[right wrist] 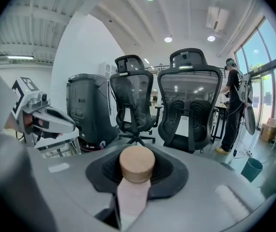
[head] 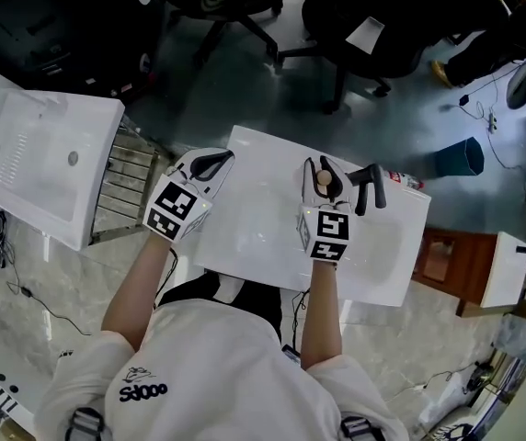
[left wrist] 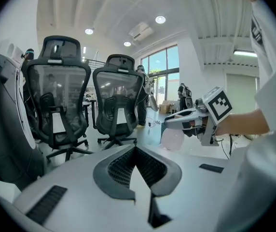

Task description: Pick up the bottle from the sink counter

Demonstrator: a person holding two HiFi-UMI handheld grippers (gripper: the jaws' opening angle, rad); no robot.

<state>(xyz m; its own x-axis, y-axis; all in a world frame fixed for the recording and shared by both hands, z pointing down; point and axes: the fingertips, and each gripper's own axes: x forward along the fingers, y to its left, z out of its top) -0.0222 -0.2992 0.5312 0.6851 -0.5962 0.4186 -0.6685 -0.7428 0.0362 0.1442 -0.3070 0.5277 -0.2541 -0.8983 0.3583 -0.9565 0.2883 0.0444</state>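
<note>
**Bottle (right wrist: pixel 130 195) clamped, pick judged nearly done**

The right gripper (head: pixel 323 168) is closed on the pink bottle, just below its wooden cap (right wrist: pixel 137 164). The left gripper (left wrist: pixel 137 151) is closed with nothing held. The bottle is seen over the white sink counter (head: pixel 263 237), apparently clear of it. 0 grasp steps are judged left, only a steady hold.

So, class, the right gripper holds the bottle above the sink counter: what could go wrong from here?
The right gripper pinches the bottle only near its wooden cap, so the body hanging below might slip or swing. The black faucet stands close beside that gripper; a sideways move could knock it.
</note>
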